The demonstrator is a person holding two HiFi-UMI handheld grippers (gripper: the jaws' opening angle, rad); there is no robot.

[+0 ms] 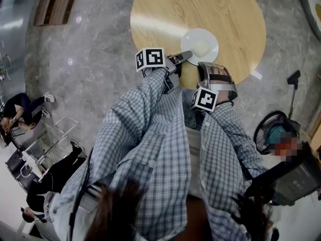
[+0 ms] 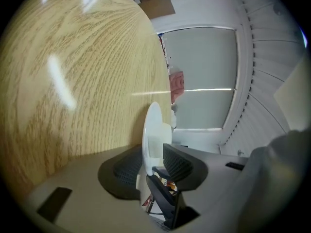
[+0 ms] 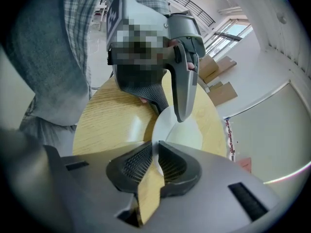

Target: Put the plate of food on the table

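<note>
Clamps right hand-held gripper point(image 3: 155, 148) on rim of white plate point(image 1: 192, 38) at near edge of worktop point(image 1: 200, 9), with left hand-held gripper point(image 2: 153, 152) parted around it.

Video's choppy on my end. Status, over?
Left claw open, plate rim between. Right claw shut on rim. Plate down on table. Nothing blocking.

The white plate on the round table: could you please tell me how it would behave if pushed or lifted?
The plate looks rigid and glossy, probably ceramic, so it should stay stiff but could chip if dropped. On the smooth table it would likely slide rather than tip. Lifted by one edge, the food might shift.
</note>
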